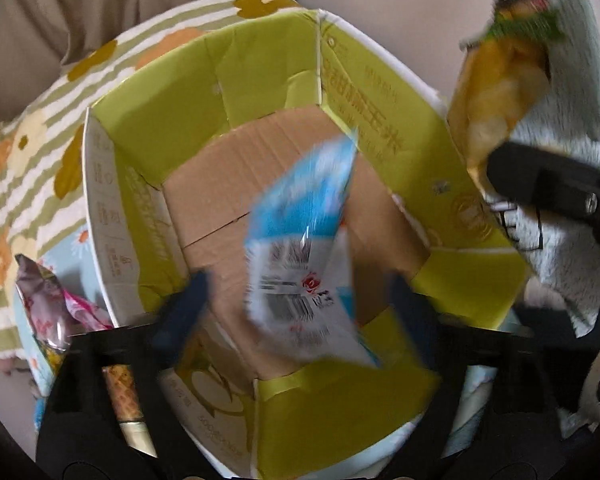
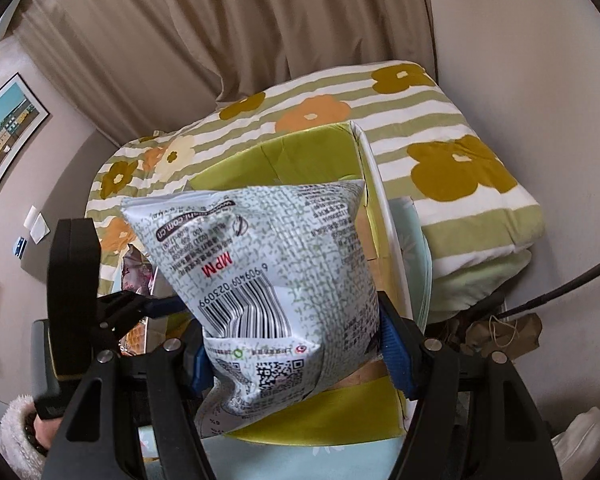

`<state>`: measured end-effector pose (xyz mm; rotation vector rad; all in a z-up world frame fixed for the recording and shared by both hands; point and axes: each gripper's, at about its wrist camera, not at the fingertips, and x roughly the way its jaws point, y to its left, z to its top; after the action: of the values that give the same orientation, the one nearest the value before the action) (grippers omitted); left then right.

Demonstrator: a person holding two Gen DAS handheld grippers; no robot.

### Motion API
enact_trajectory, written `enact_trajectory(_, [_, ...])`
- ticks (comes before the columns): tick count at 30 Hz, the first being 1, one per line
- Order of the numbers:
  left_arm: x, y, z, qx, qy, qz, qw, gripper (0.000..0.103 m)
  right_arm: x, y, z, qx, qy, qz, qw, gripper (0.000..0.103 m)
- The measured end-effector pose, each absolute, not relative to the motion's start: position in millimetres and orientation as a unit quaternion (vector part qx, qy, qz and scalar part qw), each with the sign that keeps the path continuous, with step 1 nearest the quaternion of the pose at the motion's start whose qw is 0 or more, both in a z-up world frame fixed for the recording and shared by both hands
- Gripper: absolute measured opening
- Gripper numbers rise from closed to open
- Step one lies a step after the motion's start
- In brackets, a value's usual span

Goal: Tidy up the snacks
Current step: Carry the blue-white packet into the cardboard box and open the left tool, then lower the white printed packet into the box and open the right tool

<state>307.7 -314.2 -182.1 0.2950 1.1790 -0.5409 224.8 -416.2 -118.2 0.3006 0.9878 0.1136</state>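
An open cardboard box (image 1: 260, 92) with lime-green walls and a brown floor lies below my left gripper (image 1: 298, 308). Its jaws stand wide apart over the box. A blurred blue-and-white snack packet (image 1: 304, 240) hangs loose between them, touching neither finger. My right gripper (image 2: 296, 356) is shut on a puffy pale green-and-white chip bag (image 2: 268, 264), barcode side towards the camera, above the box's near corner (image 2: 340, 412). In the left wrist view that bag's yellow front (image 1: 496, 80) shows at the upper right, above the box's right wall.
Purple and pink snack packets (image 1: 44, 300) and a waffle-patterned wrapper (image 1: 120, 388) lie left of the box on a light blue sheet. A folded green-striped floral blanket (image 2: 460, 160) lies behind the box, with beige curtains beyond. A hand in a fluffy white sleeve (image 2: 16, 432) holds the left gripper.
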Motion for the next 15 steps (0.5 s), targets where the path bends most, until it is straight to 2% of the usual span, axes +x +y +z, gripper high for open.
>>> enact_trajectory(7, [302,-298,-173,0.153,0.532,-0.247,0.795,0.103,228,-412,-126,0.142,0.484,0.046,0.862,0.064])
enact_trajectory(15, [297,-266,-162,0.117,0.529,-0.231,0.808,0.103,231,-391,-141,0.116,0.512,0.044,0.85,0.064])
